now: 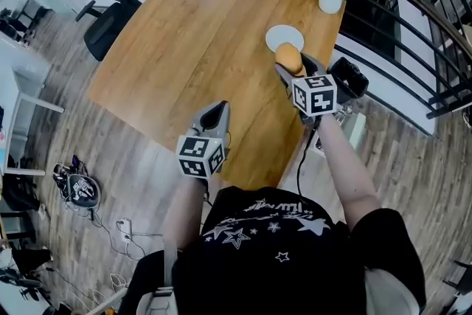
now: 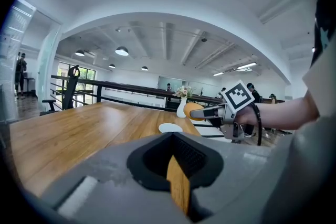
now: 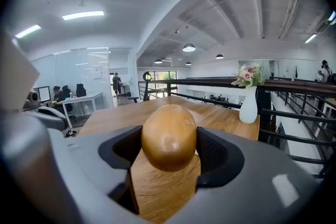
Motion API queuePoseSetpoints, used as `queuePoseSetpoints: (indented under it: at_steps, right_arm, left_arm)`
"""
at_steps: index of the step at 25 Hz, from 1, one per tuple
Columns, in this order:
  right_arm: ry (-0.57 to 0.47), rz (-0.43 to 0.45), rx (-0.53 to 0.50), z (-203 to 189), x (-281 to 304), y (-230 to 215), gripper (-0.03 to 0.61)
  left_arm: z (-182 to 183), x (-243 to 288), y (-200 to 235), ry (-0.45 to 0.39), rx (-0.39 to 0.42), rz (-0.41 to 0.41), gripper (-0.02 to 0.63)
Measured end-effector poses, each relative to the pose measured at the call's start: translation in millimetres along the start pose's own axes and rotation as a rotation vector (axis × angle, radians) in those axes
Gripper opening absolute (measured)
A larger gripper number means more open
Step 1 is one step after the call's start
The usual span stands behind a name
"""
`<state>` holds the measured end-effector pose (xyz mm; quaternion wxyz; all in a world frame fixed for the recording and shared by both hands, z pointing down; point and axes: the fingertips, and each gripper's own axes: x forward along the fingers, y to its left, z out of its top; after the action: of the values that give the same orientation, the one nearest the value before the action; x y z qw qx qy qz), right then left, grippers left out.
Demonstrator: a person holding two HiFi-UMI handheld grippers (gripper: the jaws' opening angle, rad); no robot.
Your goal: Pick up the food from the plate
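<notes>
Bread roll [image 3: 169, 136] gripped by right fingers [image 3: 216, 157] over wooden table [image 1: 184, 33] beside railing [image 3: 210, 81]; left fingers [image 2: 187, 156] closed

Smooth golden-brown oval bun [image 3: 169, 136] gripped in right hand-held gripper [image 3: 169, 152], raised off round white plate [image 1: 282, 35]

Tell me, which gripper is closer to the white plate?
Right. The right gripper holds a bread roll right by the white plate; the left gripper is far back, over the near edge of the table.

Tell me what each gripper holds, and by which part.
Right gripper clamps the bread roll by its two opposite sides, around its middle. Left gripper holds nothing, its jaws together.
</notes>
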<state>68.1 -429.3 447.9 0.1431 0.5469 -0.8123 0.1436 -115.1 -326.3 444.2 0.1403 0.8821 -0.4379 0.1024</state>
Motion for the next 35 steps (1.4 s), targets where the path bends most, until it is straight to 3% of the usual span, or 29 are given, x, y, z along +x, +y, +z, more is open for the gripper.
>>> queuePoseSetpoints:
  at_steps: [14,27,35]
  right_arm:
    - [-0.034,0.083,0.003,-32,-92,13,0.324]
    - [0.005,0.194,0.003,-108,-196,35,0.324]
    - [0.054,0.264,-0.001,-149,-231,44,0.324]
  left_arm:
    - [-21,-52,-88,-0.035,-0.001,0.076,0.002]
    - [-77,-116,-182,-0.014,-0.032,0.141,0.002]
    - [-105,-142,-223,0.008,-0.052,0.188,0.002]
